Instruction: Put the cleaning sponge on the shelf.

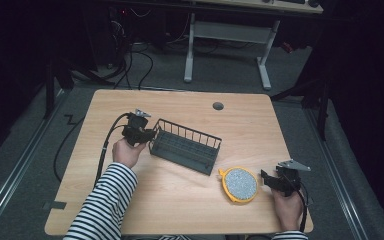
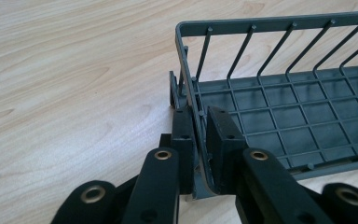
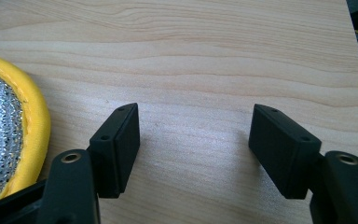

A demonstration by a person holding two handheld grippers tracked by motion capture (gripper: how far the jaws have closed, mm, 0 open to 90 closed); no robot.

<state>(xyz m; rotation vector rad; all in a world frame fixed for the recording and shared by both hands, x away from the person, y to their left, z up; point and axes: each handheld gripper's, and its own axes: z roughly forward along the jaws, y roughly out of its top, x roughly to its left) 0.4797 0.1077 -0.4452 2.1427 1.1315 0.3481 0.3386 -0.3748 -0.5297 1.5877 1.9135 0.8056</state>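
A dark grey wire rack (image 1: 185, 145) lies across the middle of the wooden table (image 1: 180, 107). My left gripper (image 1: 147, 135) is shut on the rack's left end wall. In the left gripper view its pads (image 2: 221, 144) clamp the thin end wall of the rack (image 2: 279, 112) from both sides. A round yellow-rimmed pad with a silver mesh face (image 1: 238, 184) lies at the front right. My right gripper (image 1: 266, 178) hovers just right of it, open and holding nothing. In the right gripper view the yellow rim (image 3: 30, 140) sits left of the open gripper (image 3: 196, 140).
A round grey grommet (image 1: 218, 106) sits in the table near its far edge. Cables trail from the left gripper off the table's left side. A white desk frame (image 1: 227, 47) stands on the floor beyond the table.
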